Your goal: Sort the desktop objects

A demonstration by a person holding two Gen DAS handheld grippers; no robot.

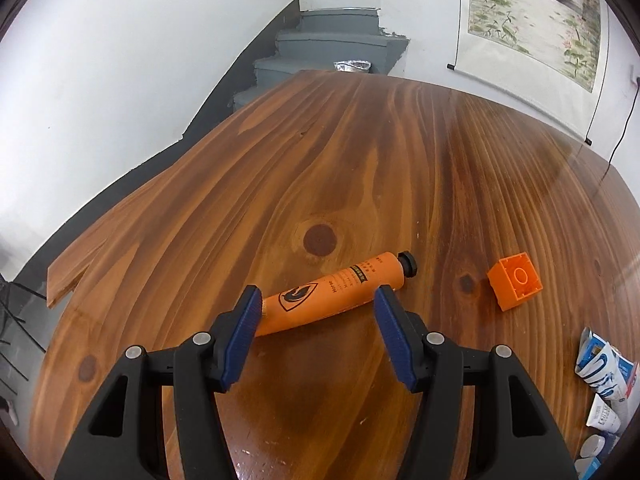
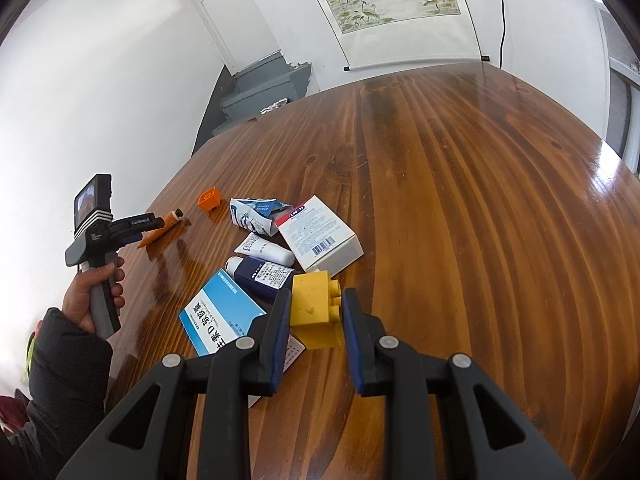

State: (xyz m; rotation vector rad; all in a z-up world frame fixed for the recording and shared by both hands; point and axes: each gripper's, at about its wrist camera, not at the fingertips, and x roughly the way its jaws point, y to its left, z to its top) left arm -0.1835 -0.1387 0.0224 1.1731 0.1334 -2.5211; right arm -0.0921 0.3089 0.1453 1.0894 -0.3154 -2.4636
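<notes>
Through the left wrist camera we see our left tool [image 1: 316,300] with its jaws apart over the orange tube [image 1: 332,294], which lies on the wooden surface [image 1: 360,152]; the pads do not press it. An orange block [image 1: 515,281] sits right of the tube.

Through the right wrist camera our right tool [image 2: 316,312] grips a yellow block [image 2: 314,310], just beside the blue box [image 2: 220,314].

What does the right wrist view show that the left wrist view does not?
Only the right wrist view: the yellow plastic building block clamped in the right gripper, a dark blue bottle, the left hand.
Only the left wrist view: the open left gripper from behind, hovering above the orange tube.
Both: the orange tube with black cap, the small orange plastic block, the wooden table.
</notes>
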